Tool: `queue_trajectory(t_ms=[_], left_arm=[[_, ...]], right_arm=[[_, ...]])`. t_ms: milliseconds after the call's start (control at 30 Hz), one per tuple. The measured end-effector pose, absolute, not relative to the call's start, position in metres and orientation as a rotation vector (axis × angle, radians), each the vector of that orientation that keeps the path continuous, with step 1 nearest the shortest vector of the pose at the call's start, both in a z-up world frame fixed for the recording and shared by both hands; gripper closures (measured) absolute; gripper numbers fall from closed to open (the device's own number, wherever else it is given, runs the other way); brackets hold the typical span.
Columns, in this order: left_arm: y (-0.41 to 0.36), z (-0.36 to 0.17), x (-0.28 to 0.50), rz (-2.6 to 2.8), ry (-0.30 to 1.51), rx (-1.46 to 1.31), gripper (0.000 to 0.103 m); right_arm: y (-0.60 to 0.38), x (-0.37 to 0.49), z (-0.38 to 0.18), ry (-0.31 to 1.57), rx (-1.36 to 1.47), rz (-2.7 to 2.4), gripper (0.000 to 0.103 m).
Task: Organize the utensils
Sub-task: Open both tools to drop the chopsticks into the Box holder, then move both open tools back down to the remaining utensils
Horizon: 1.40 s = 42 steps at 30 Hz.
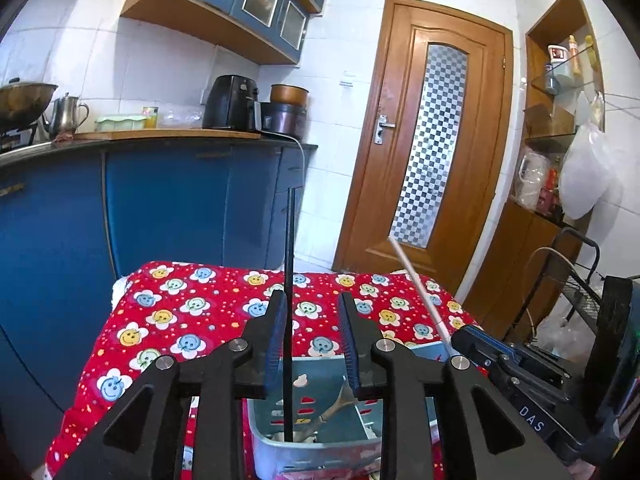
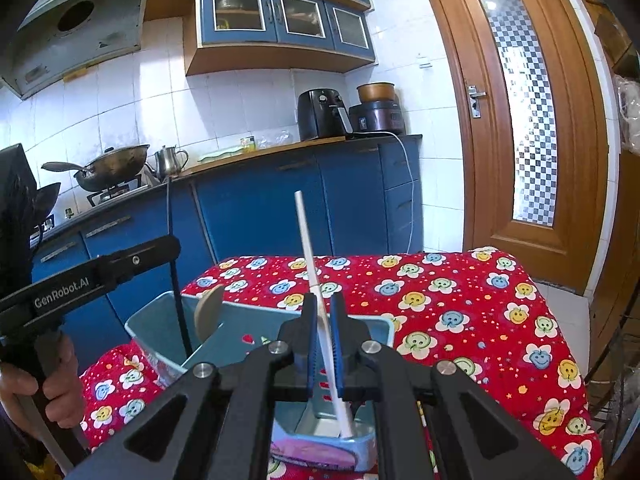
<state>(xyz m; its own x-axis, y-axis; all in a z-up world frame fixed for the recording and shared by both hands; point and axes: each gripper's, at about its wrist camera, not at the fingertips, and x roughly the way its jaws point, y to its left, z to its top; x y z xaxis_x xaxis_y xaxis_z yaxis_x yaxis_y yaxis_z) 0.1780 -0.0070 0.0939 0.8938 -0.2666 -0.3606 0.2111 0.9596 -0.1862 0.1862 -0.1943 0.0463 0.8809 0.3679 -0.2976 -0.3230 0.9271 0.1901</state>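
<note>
Nearest: left gripper (image 1: 312, 300), fingers spread wide and holding nothing. Black stick (image 1: 289, 240) upright in the gap, close against the left pad, foot down inside the bin (image 1: 256, 432).

Right gripper (image 2: 322, 300), fingers pinched narrow on the white stick (image 2: 308, 248). Stick slanted, lower end resting on the bin's floor by its near wall.

Both sticks probably light, stiff, thin and smooth, so apt to pivot or slide in a pinch. Best taken around mid-length, above the bin's rim, pads square across the shaft.

Also in the bin, a wooden spoon (image 2: 208, 308). Under the bin, desk (image 2: 460, 300) in red flowered cloth.

Right view only: spoon's round bowl above the bin's left end, black stick leaning beside it. Left view only: the open gap beside the black stick, spoon's handle low in the bin.
</note>
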Motion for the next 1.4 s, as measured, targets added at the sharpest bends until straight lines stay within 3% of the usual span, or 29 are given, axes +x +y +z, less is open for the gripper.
queue_trajectory(t_ms=[567, 800, 1400], left_arm=[[0.007, 0.099, 0.157, -0.251, 0.444, -0.178, 0.076], [0.017, 0.099, 0.142, -0.235, 0.47, -0.179, 0.076], [0.03, 0.081, 0.087, -0.208, 0.648, -0.149, 0.076]], right_arm=[[-0.201, 0.17, 0.052, 0.374, 0.119, 0.376, 0.094], [-0.199, 0.151, 0.057, 0.389, 0.108, 0.376, 0.084], [-0.202, 0.08, 0.051, 0.51, 0.145, 0.338, 0.076]])
